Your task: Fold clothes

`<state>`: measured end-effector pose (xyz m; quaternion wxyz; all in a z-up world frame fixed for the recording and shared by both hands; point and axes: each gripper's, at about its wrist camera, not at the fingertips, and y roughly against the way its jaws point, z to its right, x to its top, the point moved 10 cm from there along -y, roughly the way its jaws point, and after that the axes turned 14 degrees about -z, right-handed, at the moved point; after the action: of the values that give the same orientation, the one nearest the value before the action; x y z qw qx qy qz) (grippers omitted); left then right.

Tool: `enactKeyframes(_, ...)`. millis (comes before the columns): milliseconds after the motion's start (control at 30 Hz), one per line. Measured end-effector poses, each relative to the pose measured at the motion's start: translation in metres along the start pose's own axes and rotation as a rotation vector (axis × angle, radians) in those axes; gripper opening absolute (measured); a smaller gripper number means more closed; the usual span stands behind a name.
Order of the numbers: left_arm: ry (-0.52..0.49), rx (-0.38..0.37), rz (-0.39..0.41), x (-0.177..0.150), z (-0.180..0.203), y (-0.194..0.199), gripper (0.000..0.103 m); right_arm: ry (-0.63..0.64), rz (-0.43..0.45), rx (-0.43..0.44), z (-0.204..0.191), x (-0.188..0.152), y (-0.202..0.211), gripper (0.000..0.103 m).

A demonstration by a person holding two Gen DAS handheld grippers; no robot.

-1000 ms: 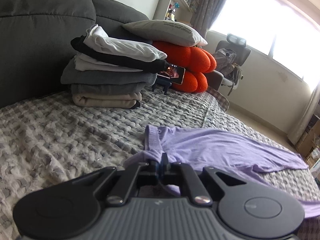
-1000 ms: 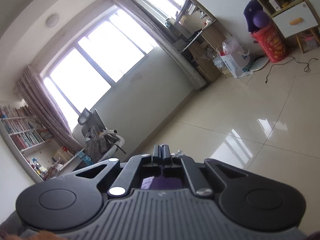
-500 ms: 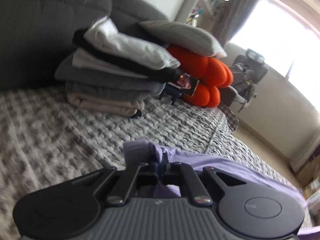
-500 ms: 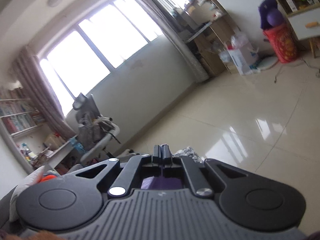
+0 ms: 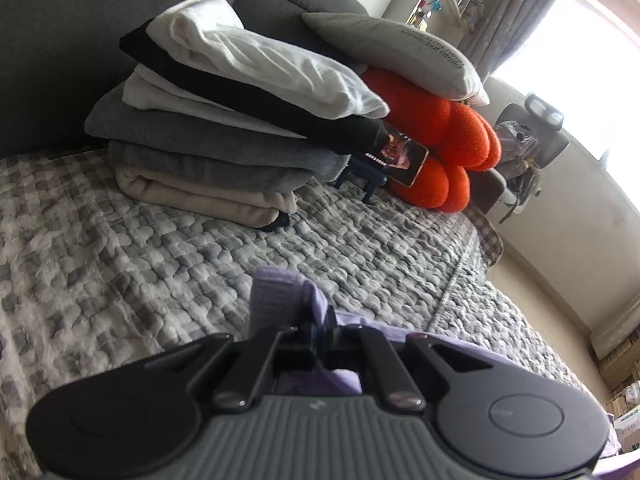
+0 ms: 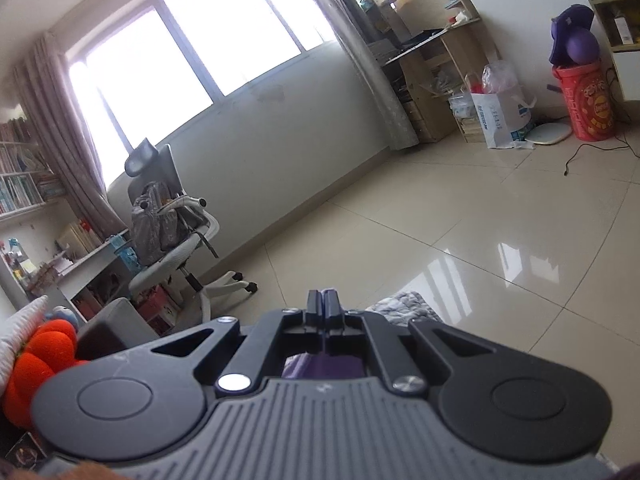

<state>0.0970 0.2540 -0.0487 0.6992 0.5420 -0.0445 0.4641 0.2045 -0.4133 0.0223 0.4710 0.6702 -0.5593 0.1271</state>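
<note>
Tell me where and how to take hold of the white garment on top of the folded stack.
Grip the white garment at its tapered free end, the one toward the orange cushion, where it overhangs the black layer. Probably come in level from that side; the sofa back blocks the other.

My left claw (image 5: pixel 322 322) has swung left and in toward the stack of folded clothes (image 5: pixel 224 128), which now looms larger in its view. With it I've dragged the lavender garment (image 5: pixel 280 300): a second ago it lay spread out across the quilted cover (image 5: pixel 120 260) to the right, and now only a bunched corner stands up at the claw. My right claw (image 6: pixel 322 306) has panned left too, so the office chair (image 6: pixel 168 216) has come toward the middle, and the orange cushion (image 6: pixel 38 352) has appeared at the left edge.
</note>
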Motion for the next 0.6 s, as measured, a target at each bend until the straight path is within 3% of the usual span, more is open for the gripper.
enactKeyframes(600, 0.015, 0.068, -0.075, 0.043, 0.01, -0.068, 0.002, 0.046, -0.093, -0.151, -0.029, 0.011, -0.091, 0.002)
